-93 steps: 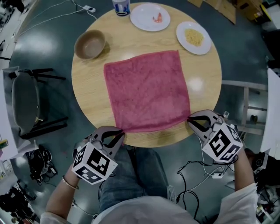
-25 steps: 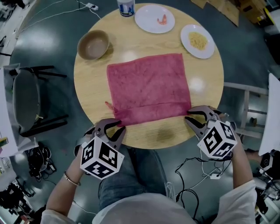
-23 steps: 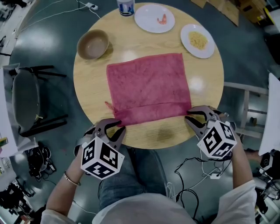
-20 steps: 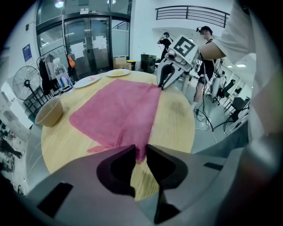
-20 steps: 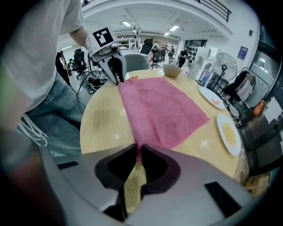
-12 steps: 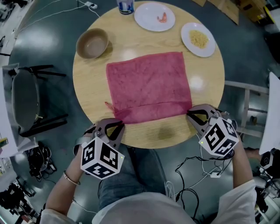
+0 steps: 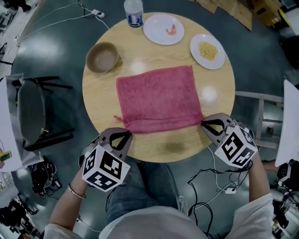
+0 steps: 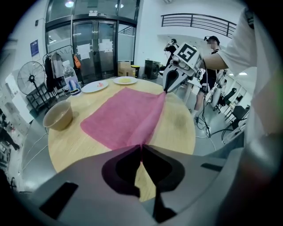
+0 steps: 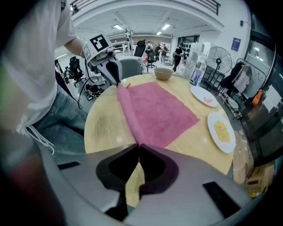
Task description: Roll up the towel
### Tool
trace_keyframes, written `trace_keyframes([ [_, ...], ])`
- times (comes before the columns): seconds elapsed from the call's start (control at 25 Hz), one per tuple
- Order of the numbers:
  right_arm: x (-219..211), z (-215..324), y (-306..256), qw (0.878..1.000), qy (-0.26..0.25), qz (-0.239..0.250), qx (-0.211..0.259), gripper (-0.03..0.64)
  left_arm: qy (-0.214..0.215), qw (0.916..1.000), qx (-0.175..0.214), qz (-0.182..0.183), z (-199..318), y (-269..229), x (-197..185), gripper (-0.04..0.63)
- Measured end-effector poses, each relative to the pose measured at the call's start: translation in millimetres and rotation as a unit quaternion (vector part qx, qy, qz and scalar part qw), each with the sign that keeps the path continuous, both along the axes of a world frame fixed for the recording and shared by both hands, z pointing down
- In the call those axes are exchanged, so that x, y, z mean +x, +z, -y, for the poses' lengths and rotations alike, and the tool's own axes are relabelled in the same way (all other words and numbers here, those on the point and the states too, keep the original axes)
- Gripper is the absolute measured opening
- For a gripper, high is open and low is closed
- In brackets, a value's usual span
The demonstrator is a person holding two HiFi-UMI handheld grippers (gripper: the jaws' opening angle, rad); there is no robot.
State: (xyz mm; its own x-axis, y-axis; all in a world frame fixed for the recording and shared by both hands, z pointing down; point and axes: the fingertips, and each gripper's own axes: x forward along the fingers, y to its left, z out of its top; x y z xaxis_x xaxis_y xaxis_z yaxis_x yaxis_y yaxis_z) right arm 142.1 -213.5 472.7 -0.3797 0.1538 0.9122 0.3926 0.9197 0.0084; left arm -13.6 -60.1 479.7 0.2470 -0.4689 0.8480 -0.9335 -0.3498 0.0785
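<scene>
Bare desk [image 7: 177, 148] strip runs along the near rim. Bowl [image 7: 103, 57] and bottle [image 7: 133, 12] stand far, apart from the cloth. Pink towel [image 7: 159, 98] lies mid-desk, its near edge turned over in a narrow fold. Your left gripper [image 7: 126, 132] is clamped on its near-left corner, your right gripper [image 7: 202, 123] on the near-right. The jaws cover both pinched corners.

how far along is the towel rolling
Early. Done: the near edge of the pink terry towel is turned over into one narrow fold. In hand: the left gripper and the right gripper are each shut on a near corner of that fold. Left: most of the towel lies flat on the round wooden table, not yet rolled.
</scene>
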Motion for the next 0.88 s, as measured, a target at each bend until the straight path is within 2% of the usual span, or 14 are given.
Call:
trace_keyframes([
  [0.28, -19, 20, -9, 1.000, 0.002, -0.001, 0.010, 0.014, -0.015, 0.9998, 0.000, -0.014, 16, -6, -16, 0.011],
  [0.6, -38, 37, -3, 1.000, -0.003, -0.014, 0.006, 0.014, -0.047, 0.9961, -0.024, -0.071, 27, -4, -26, 0.011],
  [0.88, -48, 46, 9, 1.000, 0.001, -0.023, 0.000, 0.014, -0.059, 0.9933, -0.039, -0.091, 36, 1, -33, 0.011],
])
